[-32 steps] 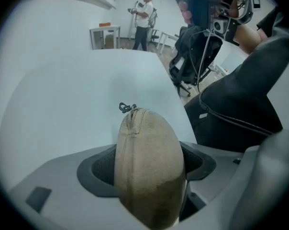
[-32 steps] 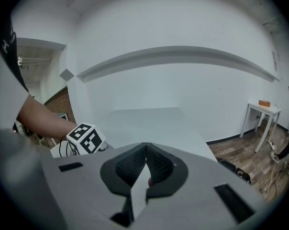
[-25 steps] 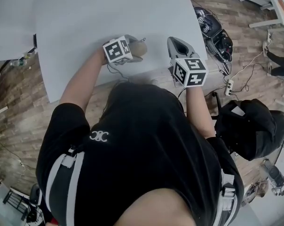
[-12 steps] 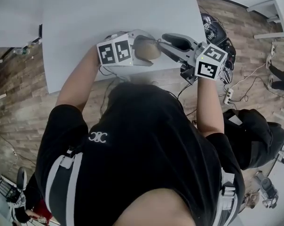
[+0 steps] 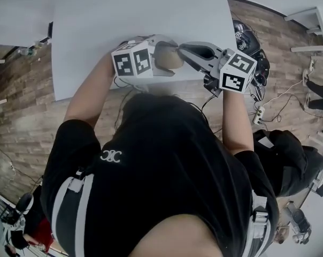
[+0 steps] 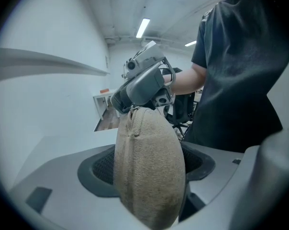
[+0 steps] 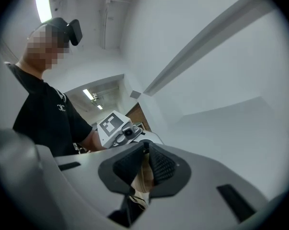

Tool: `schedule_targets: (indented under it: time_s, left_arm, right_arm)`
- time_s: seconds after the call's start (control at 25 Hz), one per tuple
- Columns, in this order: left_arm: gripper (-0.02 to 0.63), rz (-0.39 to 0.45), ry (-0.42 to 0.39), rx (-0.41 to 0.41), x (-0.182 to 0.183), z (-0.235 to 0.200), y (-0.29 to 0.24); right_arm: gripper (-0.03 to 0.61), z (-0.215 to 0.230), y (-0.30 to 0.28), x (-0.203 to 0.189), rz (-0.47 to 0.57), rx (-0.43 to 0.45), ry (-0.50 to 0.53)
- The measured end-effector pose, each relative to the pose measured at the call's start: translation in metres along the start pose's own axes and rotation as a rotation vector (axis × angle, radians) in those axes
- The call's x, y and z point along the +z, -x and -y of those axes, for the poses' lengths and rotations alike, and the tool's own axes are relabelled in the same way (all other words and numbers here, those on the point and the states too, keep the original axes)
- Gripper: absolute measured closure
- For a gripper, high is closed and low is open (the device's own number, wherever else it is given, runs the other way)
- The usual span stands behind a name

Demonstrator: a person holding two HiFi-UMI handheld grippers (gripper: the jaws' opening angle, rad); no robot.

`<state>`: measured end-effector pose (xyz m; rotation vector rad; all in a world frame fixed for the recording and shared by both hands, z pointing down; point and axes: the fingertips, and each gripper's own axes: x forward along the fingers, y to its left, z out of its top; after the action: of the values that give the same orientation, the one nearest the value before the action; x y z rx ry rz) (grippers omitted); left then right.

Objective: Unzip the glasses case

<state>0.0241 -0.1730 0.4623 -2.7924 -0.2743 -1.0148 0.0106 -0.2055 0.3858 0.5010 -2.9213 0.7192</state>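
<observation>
A tan fabric glasses case (image 5: 170,57) is held up over the near edge of the white table (image 5: 140,15), with my left gripper (image 5: 162,59) shut on its body. In the left gripper view the case (image 6: 149,171) stands on end between the wide jaws, its zip seam running up to the top. My right gripper (image 5: 181,48) reaches in from the right to that top end (image 6: 133,110). Its jaws have just been closing, and in the right gripper view the pads (image 7: 160,164) pinch a tan zip tab (image 7: 143,176).
The table's near edge lies right under both grippers. On the wooden floor to the right are black bags (image 5: 247,36), a power strip (image 5: 259,114) and cables. My body fills the lower half of the head view.
Both grippers have risen, the left lifting the case off the table. The right gripper has swung left from beside the case onto its end. Little has moved in the last half second.
</observation>
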Motion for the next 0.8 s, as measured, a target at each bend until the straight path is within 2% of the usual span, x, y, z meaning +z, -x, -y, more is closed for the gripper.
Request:
schedule_targets:
  time_s: [0.28,0.4,0.8]
  left_arm:
    - [0.259,0.034,0.058,0.034,-0.003,-0.005,0.011]
    - [0.265,0.025,0.067,0.049,-0.004,-0.005,0.012]
    - [0.267,0.034,0.143,0.068,-0.018,-0.010,0.020]
  right_arm:
    - [0.551,0.008,0.004,0.009,0.068,-0.128,0.096]
    - [0.551,0.011,0.009,0.006,0.064,-0.176,0.114]
    - [0.551,0.015,0.007,-0.004,0.014,-0.237,0.142]
